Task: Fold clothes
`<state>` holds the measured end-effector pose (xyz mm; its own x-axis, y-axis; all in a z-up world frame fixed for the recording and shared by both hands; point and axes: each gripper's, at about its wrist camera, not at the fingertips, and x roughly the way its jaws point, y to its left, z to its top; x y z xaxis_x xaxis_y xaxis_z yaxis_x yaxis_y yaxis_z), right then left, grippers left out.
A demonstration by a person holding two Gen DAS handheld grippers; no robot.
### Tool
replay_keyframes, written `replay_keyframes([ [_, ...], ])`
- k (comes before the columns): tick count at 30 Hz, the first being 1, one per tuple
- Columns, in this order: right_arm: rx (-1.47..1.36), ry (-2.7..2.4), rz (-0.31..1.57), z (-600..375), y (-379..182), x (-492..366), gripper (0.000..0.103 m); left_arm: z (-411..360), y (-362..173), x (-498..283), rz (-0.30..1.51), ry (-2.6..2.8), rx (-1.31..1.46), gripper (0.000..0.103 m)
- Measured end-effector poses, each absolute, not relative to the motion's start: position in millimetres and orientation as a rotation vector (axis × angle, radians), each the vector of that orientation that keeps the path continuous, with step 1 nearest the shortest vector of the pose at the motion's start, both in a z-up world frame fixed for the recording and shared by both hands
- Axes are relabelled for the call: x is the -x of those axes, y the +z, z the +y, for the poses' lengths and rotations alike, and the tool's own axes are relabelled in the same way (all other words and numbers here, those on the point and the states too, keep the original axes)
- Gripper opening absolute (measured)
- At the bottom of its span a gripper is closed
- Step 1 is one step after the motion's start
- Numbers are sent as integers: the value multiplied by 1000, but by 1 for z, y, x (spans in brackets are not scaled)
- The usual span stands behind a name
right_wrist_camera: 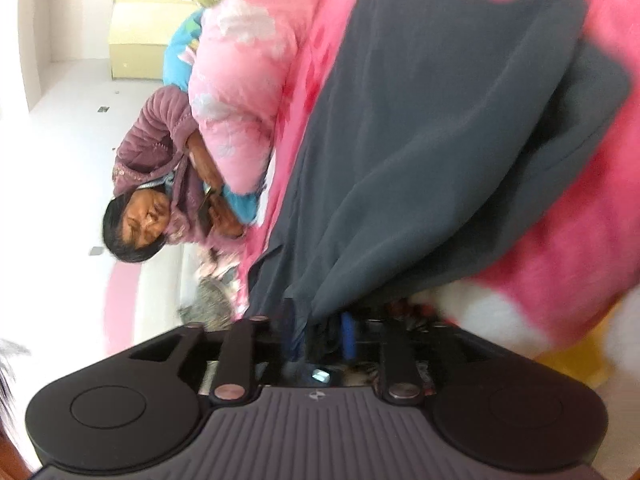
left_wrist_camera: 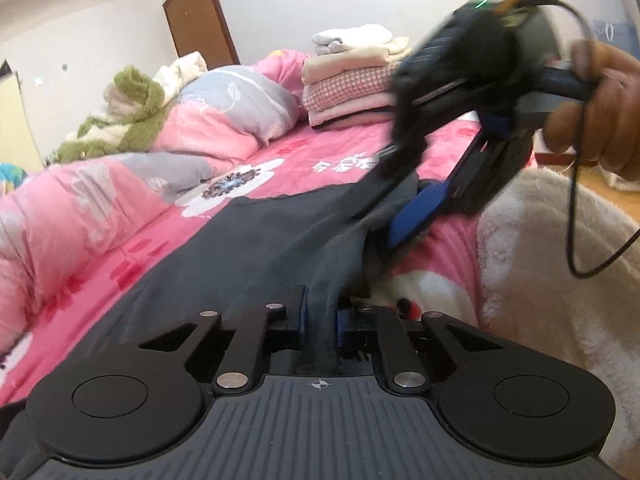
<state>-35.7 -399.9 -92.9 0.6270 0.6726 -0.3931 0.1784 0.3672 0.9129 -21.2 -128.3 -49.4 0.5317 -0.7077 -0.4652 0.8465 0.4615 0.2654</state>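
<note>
Left wrist view puts the garment, a dark grey piece, flat on the pink sheet and running away from the camera toward the folded stack at the far side; its long axis lies along that line. The left gripper is pressed together on the near edge, a ridge of cloth rising from between its blue pads; the right gripper sits further along the same edge, over to the right, with cloth draped over and between its fingers, held by a hand at the frame's right.

Right wrist view is blurred and rolled on its side; grey cloth gathers into the right gripper's gap, the jaws narrowly parted, and I judge it a pinch on bunched cloth, though the pads' contact is not sharp. A person in a purple jacket sits beyond the quilt.

Both tools stand on one long edge, the body of the garment lying to their left and ahead; so the fold likely carries that edge across the long axis toward the quilt, the left gripper at the near end.
</note>
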Motion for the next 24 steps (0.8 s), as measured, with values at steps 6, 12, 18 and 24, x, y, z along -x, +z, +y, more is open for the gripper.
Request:
replay_keyframes([
  [6, -315, 180, 704, -389, -8, 75, 46, -118, -44, 0, 389, -1026, -402, 11],
  [12, 466, 257, 619, -331, -7, 86, 65, -112, -37, -7, 400, -1038, -365, 10],
  [18, 970, 336, 503, -281, -56, 98, 74, -108, -36, -5, 395, -1049, -373, 9],
  [24, 1108, 351, 512, -277, -71, 89, 21, -99, -34, -15, 415, -1057, -319, 9],
])
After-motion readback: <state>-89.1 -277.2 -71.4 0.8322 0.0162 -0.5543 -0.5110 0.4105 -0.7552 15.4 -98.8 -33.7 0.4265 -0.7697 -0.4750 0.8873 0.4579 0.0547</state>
